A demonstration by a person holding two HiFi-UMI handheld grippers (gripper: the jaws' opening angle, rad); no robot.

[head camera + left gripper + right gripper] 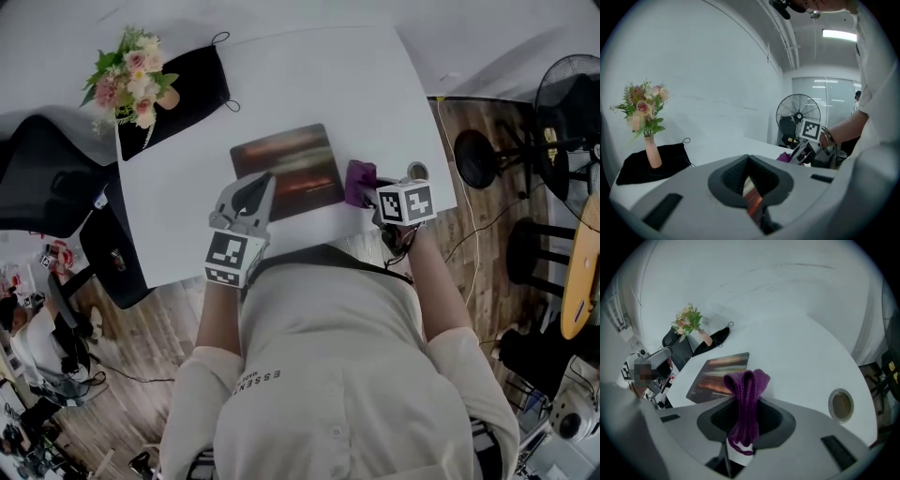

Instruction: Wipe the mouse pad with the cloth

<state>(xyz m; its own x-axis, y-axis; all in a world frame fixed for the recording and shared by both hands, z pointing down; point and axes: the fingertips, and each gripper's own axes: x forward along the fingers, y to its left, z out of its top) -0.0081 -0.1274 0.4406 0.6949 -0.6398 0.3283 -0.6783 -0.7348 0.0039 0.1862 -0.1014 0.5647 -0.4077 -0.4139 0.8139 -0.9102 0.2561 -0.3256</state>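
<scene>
A dark mouse pad (289, 169) with a reddish print lies flat on the white table (309, 75). My left gripper (253, 192) rests its tips on the pad's near left corner. Its jaws are closed to a thin slit, through which a sliver of the mouse pad (751, 197) shows. My right gripper (367, 192) is shut on a purple cloth (360, 182), just off the pad's right edge. In the right gripper view the cloth (746, 385) stands bunched up out of the jaws, with the mouse pad (717, 376) ahead to the left.
A vase of flowers (131, 80) stands on a black cloth (187, 84) at the table's far left corner. A round cable port (417, 171) sits in the table right of my right gripper. A floor fan (567, 94) and a black chair (42, 178) flank the table.
</scene>
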